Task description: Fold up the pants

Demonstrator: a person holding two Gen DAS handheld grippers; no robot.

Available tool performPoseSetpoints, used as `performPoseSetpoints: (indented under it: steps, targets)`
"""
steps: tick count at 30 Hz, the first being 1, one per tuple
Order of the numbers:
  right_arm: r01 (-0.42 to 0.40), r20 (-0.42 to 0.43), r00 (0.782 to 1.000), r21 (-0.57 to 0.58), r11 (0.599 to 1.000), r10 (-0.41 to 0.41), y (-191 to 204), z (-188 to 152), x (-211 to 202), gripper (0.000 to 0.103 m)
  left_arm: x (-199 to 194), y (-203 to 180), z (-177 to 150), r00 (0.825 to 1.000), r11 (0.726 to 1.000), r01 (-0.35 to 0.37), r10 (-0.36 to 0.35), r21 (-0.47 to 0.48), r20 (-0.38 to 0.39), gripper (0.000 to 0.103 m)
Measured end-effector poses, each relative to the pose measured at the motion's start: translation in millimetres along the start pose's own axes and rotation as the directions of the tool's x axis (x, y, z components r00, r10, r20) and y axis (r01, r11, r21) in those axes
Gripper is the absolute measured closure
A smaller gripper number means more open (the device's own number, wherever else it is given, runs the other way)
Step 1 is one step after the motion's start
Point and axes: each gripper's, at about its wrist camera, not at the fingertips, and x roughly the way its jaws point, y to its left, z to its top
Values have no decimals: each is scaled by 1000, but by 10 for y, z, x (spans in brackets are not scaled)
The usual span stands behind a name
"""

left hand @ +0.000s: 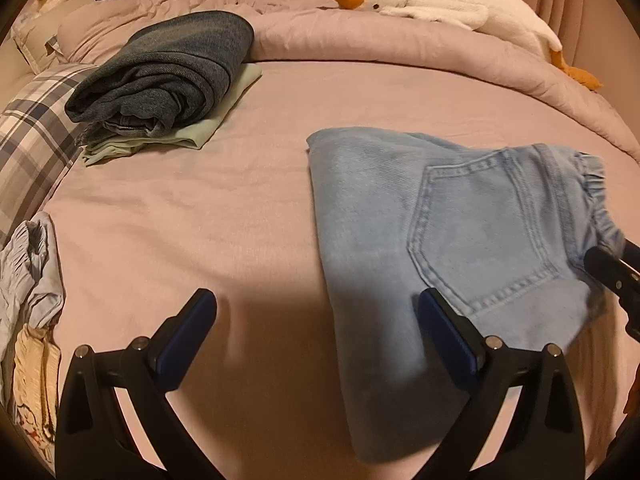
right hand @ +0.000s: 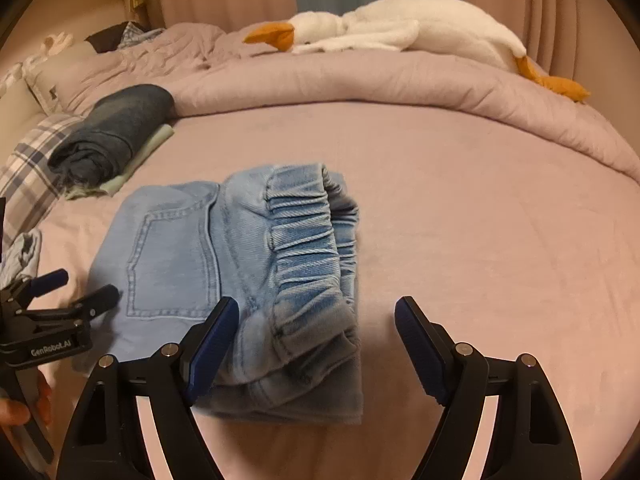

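Note:
Light blue denim pants [left hand: 440, 232] lie folded on the pink bed sheet [left hand: 200, 220], back pocket up. In the right wrist view the pants [right hand: 224, 272] show their elastic waistband [right hand: 308, 240] facing me. My left gripper [left hand: 316, 312] is open and empty just in front of the pants' left edge; it also shows at the left of the right wrist view [right hand: 76, 288]. My right gripper [right hand: 316, 320] is open and empty, its fingers either side of the waistband end. One right finger [left hand: 612, 272] shows at the right edge of the left wrist view.
A stack of folded dark jeans [left hand: 168, 72] on a pale green garment [left hand: 192, 136] sits at the back left. A plaid pillow [left hand: 32, 140], crumpled clothes [left hand: 28, 280] at the left edge, a rolled pink duvet [left hand: 400, 44] and a white plush goose [left hand: 432, 0] line the bed's edges.

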Motion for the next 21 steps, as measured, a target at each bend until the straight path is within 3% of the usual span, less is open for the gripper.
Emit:
performPoseSetpoints:
  steps: [11,21]
  targets:
    - [3,-70,998,-13,1000,-4,-7,-118,126,23,9,-59,-130,1000,1000,10,-10,12,-28,1]
    - [24,-20,999,-29,999,-25,56,-168,-166,23,-266,-68,-237,1000,1000,24,-24,4,-3,2]
